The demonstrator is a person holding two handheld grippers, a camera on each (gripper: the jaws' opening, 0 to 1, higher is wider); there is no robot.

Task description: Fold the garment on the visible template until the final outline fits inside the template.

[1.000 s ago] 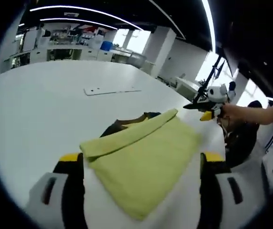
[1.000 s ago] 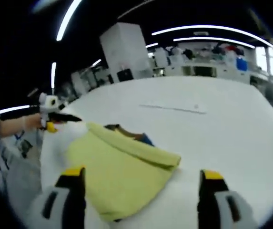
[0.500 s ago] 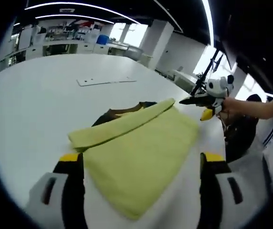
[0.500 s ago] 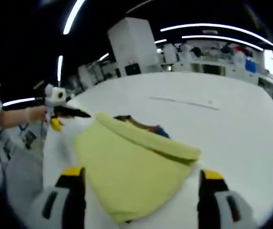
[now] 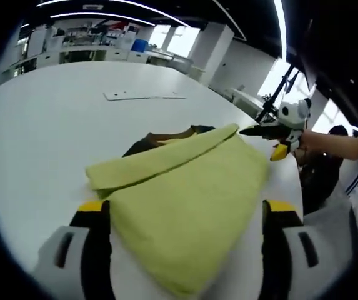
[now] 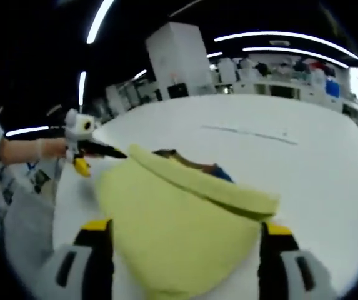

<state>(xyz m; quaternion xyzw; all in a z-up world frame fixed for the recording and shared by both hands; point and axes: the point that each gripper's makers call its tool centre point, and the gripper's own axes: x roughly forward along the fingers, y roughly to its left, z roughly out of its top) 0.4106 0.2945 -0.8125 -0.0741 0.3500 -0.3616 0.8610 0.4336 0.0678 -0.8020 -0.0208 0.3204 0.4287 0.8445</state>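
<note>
Left tool (image 5: 182,215): seen from its own camera, its two black, yellow-tipped jaws rise from the bottom edge, spread wide and gripping nothing; the garment's near edge lies between them.
Garment (image 5: 185,190): a yellow-green cloth folded into a thick pad on the white desk (image 5: 41,125), with a rolled band along its far edge; a dark brown layer with a yellow line pokes out behind that band.
Flat strip (image 5: 144,95): a thin, pale strip lies flat on the desk, well beyond the garment.
Left gripper view, right side: the other tool (image 5: 277,132), white with a yellow tip, is held by a person's hand (image 5: 310,142) near the garment's far right corner; I cannot tell whether it touches the cloth.
Right tool (image 6: 182,247): in its own view its jaws are also spread wide and hold nothing, with the garment (image 6: 179,215) bulging up between them.
Right gripper view, left side: the left tool (image 6: 97,150) comes in held by a hand (image 6: 44,149), its dark tip beside the garment's far left corner.
Extra detail in this view: a blue patch (image 6: 219,173) shows beside the brown layer behind the rolled band.
Background: shelves, a white pillar (image 6: 179,62) and long ceiling lights stand beyond the desk (image 6: 316,181).
</note>
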